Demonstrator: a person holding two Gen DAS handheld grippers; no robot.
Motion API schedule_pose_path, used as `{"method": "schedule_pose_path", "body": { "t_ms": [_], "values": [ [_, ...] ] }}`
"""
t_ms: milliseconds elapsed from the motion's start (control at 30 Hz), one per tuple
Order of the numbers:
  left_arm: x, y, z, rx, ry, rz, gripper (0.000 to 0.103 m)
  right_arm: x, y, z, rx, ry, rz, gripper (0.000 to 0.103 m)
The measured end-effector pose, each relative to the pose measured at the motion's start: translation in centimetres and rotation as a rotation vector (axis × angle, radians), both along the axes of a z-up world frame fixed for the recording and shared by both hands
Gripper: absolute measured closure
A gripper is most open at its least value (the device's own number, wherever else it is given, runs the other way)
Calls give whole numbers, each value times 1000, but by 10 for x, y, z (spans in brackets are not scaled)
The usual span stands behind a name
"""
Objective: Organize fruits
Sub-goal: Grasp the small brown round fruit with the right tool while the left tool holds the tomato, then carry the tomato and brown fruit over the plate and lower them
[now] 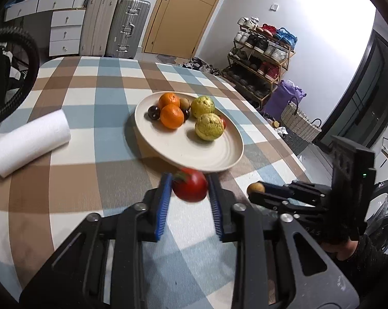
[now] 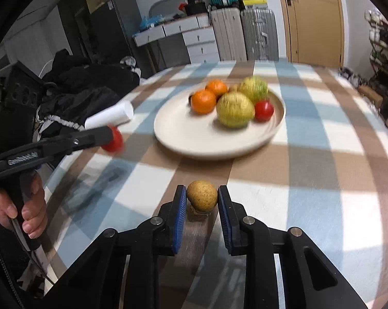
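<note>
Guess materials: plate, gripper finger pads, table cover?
Plate: matte cream, faint concentric ridges, so glazed ceramic or melamine; can't tell which. Pads on the left gripper fingers: blue, finely ribbed, probably rubber or soft plastic on black hard-plastic arms. Table cover: checked brown, blue and white, dull surface, looks like woven cloth.

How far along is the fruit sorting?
Mostly done: the plate already holds two oranges, two yellow-green fruits, dark fruits and a red one. In hand: the left gripper grips a red tomato, the right gripper a brown fruit. Left: setting both on the plate.
</note>
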State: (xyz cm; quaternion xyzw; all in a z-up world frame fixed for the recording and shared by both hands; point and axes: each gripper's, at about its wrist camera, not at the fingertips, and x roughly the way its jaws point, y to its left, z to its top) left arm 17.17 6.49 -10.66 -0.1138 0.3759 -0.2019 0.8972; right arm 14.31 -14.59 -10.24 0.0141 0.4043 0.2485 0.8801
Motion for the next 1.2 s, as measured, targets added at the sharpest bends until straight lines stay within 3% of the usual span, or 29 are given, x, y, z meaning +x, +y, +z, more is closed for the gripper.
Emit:
{"method": "schedule_pose_path", "body": {
  "t_ms": [233,367,500,633,700,900,1200],
  "values": [
    [29,-7,1,-8,5,-6,81,30,3,15,73,-19,8,78],
    [28,-11,-9,-44,72,-45,80,32,3,5,120,13,17,78],
    [20,-30,-27,2,101,-91,64,30,-2,-5,146,39,2,78],
    [24,-42,-36,31,119,-77,59,25,-9,-4,159,33,-2,78],
    [30,-45,-39,22,134,-72,51,21,-10,-2,158,25,5,78],
    [41,-69,-48,34,177,-115,51,14,-20,1,165,8,-13,78],
    [56,-93,-51,55,177,-95,49,6,-33,3,166,-8,-29,78]
  ]
}}
